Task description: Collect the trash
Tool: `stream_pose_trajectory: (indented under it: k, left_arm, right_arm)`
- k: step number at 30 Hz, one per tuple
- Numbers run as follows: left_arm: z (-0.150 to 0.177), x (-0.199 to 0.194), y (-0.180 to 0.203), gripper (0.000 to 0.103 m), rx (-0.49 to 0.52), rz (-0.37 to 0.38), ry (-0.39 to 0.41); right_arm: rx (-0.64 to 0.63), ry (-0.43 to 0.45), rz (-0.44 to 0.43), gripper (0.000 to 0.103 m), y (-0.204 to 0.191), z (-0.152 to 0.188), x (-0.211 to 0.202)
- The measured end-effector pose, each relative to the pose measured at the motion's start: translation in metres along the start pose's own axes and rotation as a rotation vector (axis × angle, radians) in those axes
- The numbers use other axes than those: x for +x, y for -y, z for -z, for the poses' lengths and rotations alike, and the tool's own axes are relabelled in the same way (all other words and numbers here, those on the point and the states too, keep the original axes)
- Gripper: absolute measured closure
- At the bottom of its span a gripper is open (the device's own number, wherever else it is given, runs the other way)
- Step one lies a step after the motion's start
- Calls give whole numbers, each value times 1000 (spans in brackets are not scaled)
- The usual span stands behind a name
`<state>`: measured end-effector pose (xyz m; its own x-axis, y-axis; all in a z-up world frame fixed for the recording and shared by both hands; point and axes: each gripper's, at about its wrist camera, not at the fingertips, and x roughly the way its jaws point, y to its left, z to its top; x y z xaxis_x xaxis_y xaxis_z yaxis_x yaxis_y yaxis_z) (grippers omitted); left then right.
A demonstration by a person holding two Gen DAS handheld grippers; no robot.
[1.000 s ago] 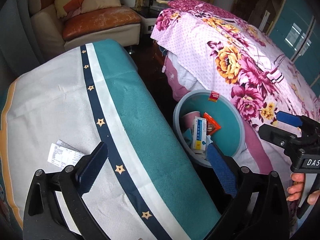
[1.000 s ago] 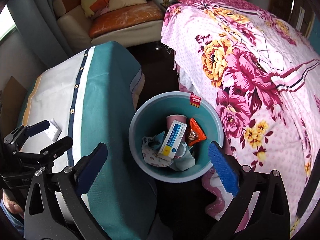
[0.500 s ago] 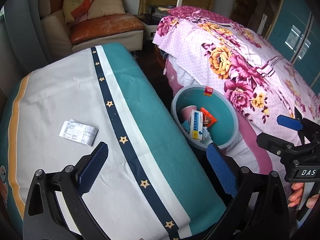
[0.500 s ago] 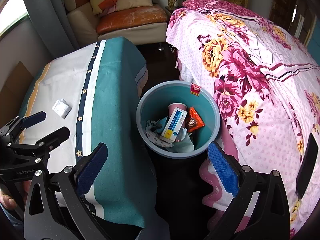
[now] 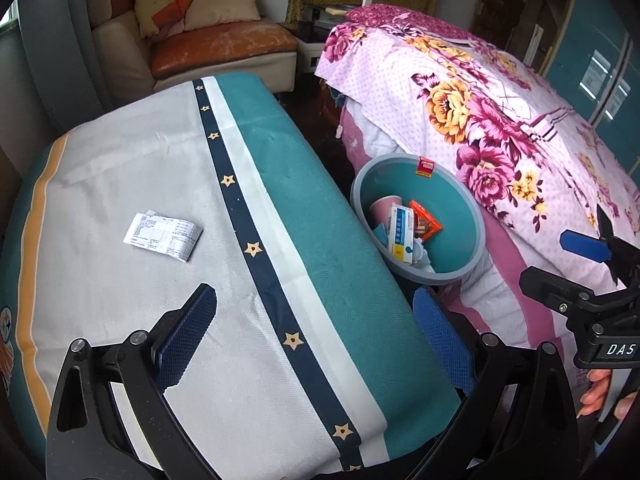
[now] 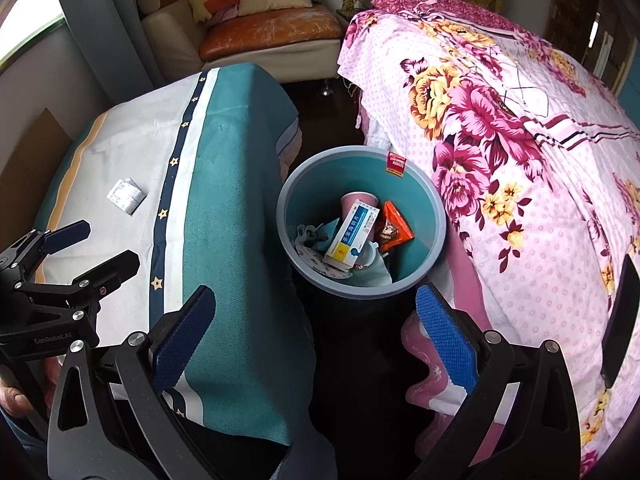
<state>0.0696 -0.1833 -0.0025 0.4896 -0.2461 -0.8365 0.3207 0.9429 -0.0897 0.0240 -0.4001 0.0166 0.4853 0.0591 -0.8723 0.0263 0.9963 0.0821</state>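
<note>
The folded paper lies on the table, ahead and left of the wide-open, empty left claw, long side sideways

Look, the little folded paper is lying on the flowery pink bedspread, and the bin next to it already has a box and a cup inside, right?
Not quite. The folded paper lies on the white part of the teal striped cloth, not on the flowery pink bedspread; the left wrist view shows it plainly. The rest holds: the bin already has a box and a cup inside.
</note>
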Motion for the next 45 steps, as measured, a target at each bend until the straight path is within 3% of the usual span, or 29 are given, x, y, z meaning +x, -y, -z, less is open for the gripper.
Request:
stream_pose_trajectory:
  k: [10, 14, 29, 45]
  left_arm:
    - [-2, 6, -5, 4, -11, 4, -7]
    - [0, 14, -6, 4, -29, 43, -13]
    - [4, 16, -6, 4, 3, -50, 39]
    - [3, 27, -15, 4, -14, -67, 25]
  right_arm:
    - [-3, -8, -5, 7, -2, -2, 9]
    - [0, -11, -2, 7, -1, -2, 14]
    - [21, -22, -6, 7, 4, -5, 28]
    - [33, -46, -2, 7, 9, -8, 43]
